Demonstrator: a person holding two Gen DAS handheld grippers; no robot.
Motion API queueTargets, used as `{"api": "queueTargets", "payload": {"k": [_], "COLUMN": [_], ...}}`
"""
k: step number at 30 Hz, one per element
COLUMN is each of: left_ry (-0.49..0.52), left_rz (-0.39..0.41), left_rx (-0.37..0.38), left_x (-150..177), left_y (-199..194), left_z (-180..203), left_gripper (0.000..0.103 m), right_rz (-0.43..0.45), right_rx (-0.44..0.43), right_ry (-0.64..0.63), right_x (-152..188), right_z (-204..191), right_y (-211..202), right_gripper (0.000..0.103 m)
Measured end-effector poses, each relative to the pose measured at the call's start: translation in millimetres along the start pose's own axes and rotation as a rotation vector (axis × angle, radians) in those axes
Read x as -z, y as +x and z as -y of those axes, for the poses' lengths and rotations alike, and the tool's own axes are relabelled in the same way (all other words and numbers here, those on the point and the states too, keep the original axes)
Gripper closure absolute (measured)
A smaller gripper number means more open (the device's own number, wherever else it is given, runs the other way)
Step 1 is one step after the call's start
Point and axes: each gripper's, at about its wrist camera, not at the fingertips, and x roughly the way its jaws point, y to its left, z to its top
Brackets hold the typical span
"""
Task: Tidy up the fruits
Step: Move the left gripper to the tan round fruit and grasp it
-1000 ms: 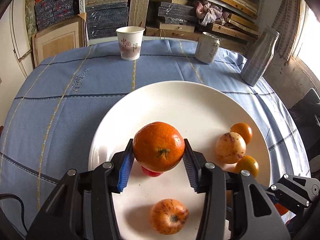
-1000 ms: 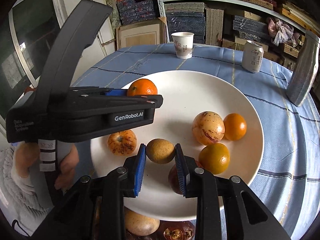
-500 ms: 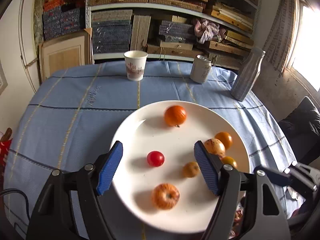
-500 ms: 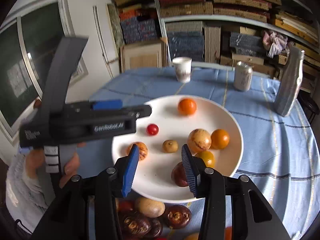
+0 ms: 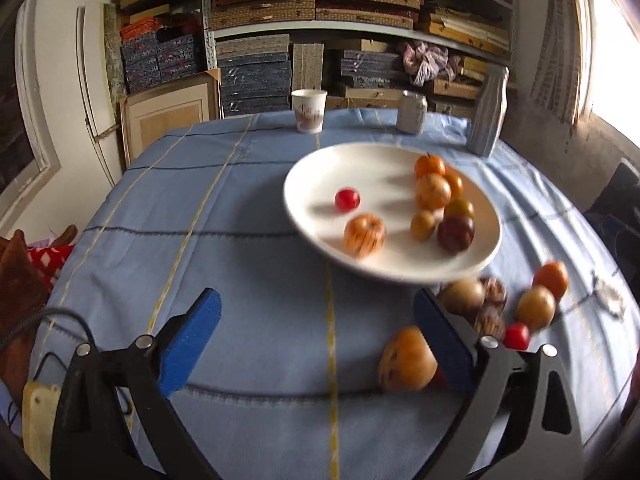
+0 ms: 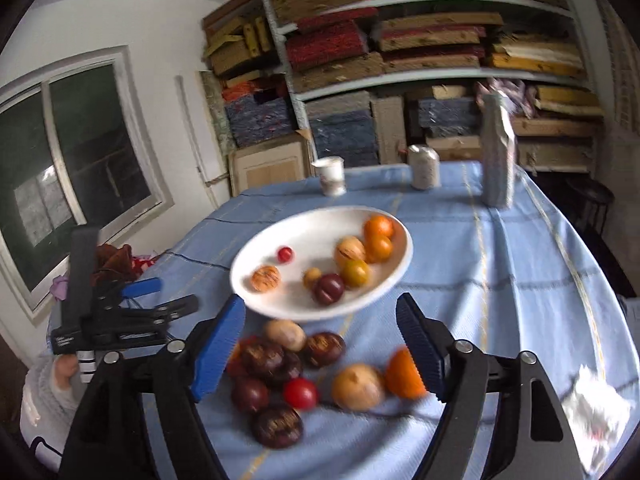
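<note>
A white plate (image 5: 304, 216) on the blue cloth holds several fruits, among them a tangerine (image 5: 430, 166), a cherry tomato (image 5: 347, 199) and a striped orange fruit (image 5: 365, 234). My left gripper (image 5: 316, 308) hangs over bare cloth short of the plate. Its jaws are opening wide and nothing is between them. My right gripper (image 6: 320, 308) hovers over a loose pile near the plate (image 6: 248, 272): dark passion fruits (image 6: 272, 360), a red tomato (image 6: 301, 394), a tan fruit (image 6: 358, 386) and an orange (image 6: 404, 372). Its jaws are opening and touch no fruit.
A paper cup (image 5: 309, 111), a can (image 5: 412, 113) and a grey bottle (image 5: 488, 120) stand along the far edge of the table. Crumpled white paper (image 6: 596, 416) lies near right. Stacked shelves stand behind the table. A hand holds the left gripper at the left table edge.
The left gripper let go of the tangerine and the right one of a small tan fruit, both on the plate. Both opened wide and drew back; loose fruit came into view.
</note>
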Motion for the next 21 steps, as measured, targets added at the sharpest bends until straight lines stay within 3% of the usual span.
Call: {"api": "queueTargets", "payload": {"k": [6,12,21], "left_ry": [0.085,0.148,0.14], "left_rz": [-0.023,-0.06,-0.057], "left_rx": [0.021,0.017,0.007], "left_x": [19.8,21.9,17.2], "left_y": [0.1,14.1,20.0], "left_z": [18.6,32.4,28.2], "left_gripper": [0.008,0.008,0.004], "right_rz": [-0.041,-0.054,-0.066], "right_rx": [0.054,0.074,0.078], "right_ry": [0.134,0.121,0.123], "right_x": [20.8,26.3,28.7], "right_z": [41.3,36.2,38.4], "right_y": [0.1,4.3,4.6], "right_gripper": [0.024,0.023,0.021]}}
